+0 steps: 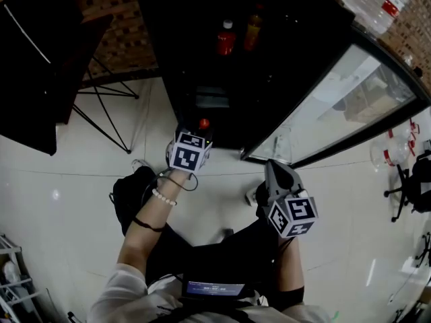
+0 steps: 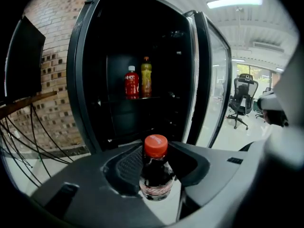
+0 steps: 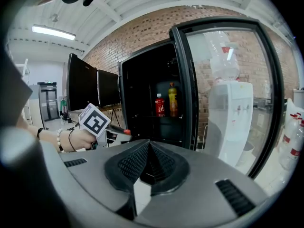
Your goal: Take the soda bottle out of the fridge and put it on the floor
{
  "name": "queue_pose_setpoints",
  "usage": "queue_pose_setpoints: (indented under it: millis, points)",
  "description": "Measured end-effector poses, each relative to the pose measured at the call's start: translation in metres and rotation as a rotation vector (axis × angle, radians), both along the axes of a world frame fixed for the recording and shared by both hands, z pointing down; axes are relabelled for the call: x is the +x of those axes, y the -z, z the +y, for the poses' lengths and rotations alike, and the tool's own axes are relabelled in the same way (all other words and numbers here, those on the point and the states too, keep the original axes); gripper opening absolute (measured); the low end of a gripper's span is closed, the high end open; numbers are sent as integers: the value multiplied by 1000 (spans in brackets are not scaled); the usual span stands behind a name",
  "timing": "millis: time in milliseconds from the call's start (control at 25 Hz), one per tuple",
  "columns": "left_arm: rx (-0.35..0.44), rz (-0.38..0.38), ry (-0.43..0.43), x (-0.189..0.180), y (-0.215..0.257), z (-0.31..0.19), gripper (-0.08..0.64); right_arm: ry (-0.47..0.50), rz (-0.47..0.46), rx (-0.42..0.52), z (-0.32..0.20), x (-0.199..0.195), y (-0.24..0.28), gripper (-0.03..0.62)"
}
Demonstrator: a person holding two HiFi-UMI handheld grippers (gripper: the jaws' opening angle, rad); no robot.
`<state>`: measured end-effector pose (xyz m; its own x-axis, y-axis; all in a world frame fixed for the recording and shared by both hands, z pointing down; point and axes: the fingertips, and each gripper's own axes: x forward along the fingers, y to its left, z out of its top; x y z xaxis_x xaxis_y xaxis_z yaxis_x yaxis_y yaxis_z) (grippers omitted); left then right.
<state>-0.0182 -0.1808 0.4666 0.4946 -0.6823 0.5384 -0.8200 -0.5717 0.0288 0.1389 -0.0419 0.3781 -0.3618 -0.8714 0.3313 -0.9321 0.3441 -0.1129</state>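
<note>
Clearly the soda bottle (image 2: 154, 172) is out of the fridge (image 2: 84, 80): it hangs upright in the air just before the open cabinet, above the pale floor (image 1: 74, 180), red cap up. The left gripper (image 1: 199, 130) has it, jaws partway closed and pressed on either side of the shoulder below the cap. That high hold leaves the base free to meet the tiles first. Floor shows through the gap beneath the bottle, so it is not set down yet; I judge the removal done and the lowering to come. Behind it, a red bottle (image 2: 132, 83) and a yellow bottle (image 2: 146, 77) stand side by side on a shelf deep inside, 2 things the task does not ask for. The glass door (image 1: 337, 93) is swung wide to the right, leaving the way out clear. The right gripper (image 3: 148, 151) hangs near that door, jaws drawn together on nothing, apparently just out of the way. Lowering will call for a straight descent, so the bottle lands flat and does not tip on release.
</note>
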Motion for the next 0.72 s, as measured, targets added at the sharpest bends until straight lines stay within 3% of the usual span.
queue_pose_setpoints:
  millis: [720]
  points:
    - [-378, -121, 29, -17, -237, 53, 156, 25, 47, -41, -4, -9, -17, 12]
